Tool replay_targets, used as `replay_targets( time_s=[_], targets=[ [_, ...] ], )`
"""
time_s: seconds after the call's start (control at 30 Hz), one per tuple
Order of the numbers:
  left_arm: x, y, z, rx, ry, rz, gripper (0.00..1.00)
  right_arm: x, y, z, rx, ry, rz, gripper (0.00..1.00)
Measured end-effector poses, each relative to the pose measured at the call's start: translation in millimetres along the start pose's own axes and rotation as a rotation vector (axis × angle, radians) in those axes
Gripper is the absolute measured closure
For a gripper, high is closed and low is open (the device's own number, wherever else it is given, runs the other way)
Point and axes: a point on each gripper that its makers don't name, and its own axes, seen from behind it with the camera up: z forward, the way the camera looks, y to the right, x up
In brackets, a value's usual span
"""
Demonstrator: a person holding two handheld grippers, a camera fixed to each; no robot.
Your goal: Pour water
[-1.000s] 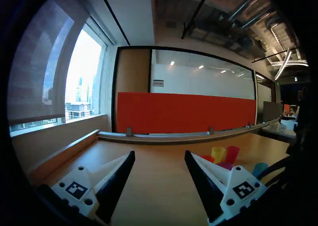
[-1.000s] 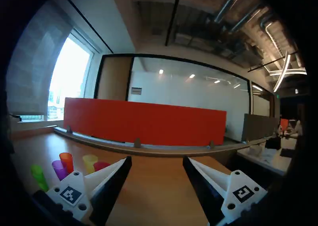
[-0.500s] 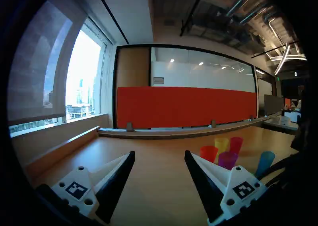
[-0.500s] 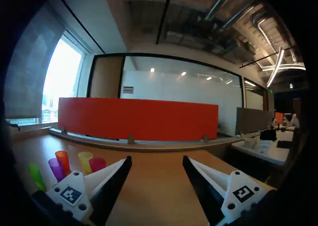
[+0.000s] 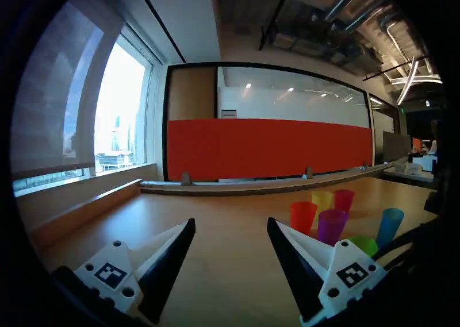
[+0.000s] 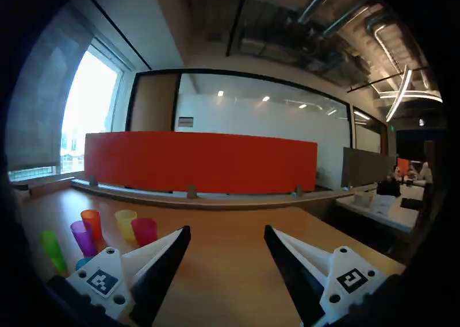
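Though left gripper (image 5: pixel 230 221) and right gripper (image 6: pixel 226 229) fingers (image 5: pixel 167 264) gape wide, coloured translucent cups (image 5: pixel 332 224) upright, clustered together.

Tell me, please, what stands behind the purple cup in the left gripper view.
A yellow cup and a pink cup stand behind the purple cup on the desk. Its rim covers their bases, so whether they touch cannot be told.

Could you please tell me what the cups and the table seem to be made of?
Cups: probably translucent coloured plastic, slightly glossy; light glows through their walls.
Table: wood or wood-look laminate, smooth satin finish; warm brown with soft reflections, but no grain clear enough to decide.
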Motion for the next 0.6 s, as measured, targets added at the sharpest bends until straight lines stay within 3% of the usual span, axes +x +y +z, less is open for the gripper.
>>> replay_targets(
  time_s=[0.3, 0.6],
  targets=[
    [0, 8.1, 4.6, 0.015, 0.018, 0.045, 0.08, -5, 0, 0.2, -0.015, -0.021, -0.011, 0.01],
    [-3, 7.5, 5.5, 0.044, 0.027, 0.019, 0.08, 1, -2, -0.5, -0.023, -0.038, -0.027, 0.01]
  ],
)
